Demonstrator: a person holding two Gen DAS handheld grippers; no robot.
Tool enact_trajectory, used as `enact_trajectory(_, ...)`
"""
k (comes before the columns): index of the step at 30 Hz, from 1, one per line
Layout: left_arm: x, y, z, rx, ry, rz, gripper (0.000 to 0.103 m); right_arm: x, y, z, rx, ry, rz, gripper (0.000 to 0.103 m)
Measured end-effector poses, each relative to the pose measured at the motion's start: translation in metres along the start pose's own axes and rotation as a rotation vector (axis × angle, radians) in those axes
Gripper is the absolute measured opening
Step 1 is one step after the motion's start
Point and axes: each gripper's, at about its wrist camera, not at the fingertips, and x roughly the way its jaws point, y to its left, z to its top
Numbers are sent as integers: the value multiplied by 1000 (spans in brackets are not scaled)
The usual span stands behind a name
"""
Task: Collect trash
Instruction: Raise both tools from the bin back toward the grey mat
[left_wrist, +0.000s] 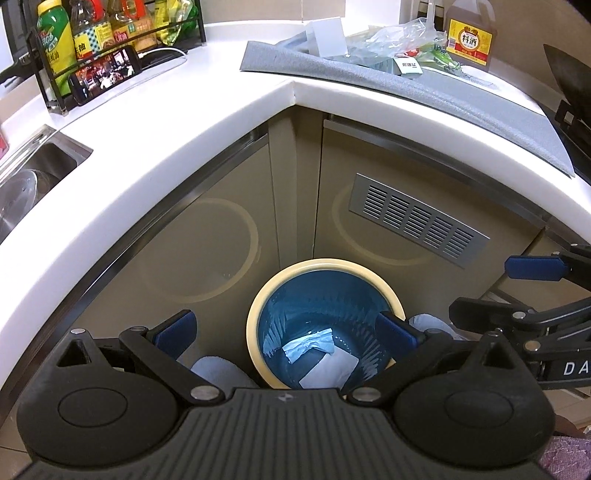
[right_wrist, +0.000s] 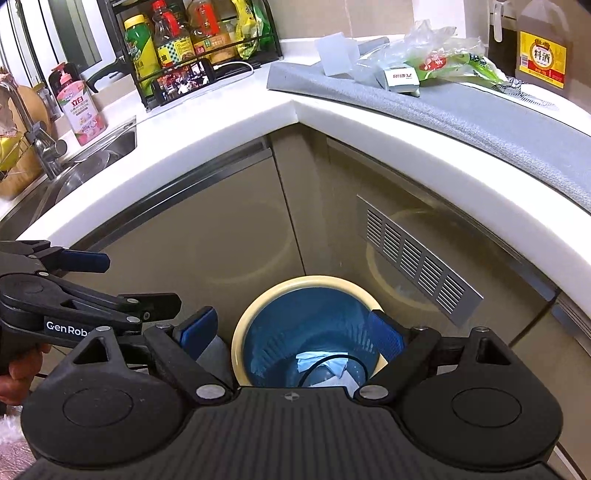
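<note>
Both grippers hang above the trash bin (left_wrist: 325, 325), a round bin with a cream rim and a blue liner that stands on the floor in the inner corner of the cabinets. The left gripper (left_wrist: 288, 330) has its fingers (left_wrist: 177, 328) spread wide with nothing between the pads; one blue pad sits left of the bin's rim, the other over its right edge. The right gripper (right_wrist: 291, 332) also has its fingers (right_wrist: 386, 332) spread wide and empty, straddling the bin the same way. Inside the bin, on its bottom, lie pieces of white and pale blue paper trash (left_wrist: 317, 354). Above the bin, on the white tabletop (left_wrist: 192, 122), a grey mat (right_wrist: 461, 107) carries more trash: a crumpled clear plastic bag (right_wrist: 439, 48), a small white carton (right_wrist: 400, 79) and a translucent white wrapper (right_wrist: 338, 53). A brown bottle (right_wrist: 543, 48) stands right of the bag.
</note>
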Motion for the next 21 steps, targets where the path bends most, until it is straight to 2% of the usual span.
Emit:
enact_trajectory(10,7,12,1,-33,17,-8,103,7,1,5,-9,7,-5,90)
enact_trajectory(17,8,41,12,-133,8,31,103,-1,-16,40,27,-146,-22,90)
enact_trajectory(21,5,53,19,-159,-10,64,103,2,-34,74,52,-262,-82,90)
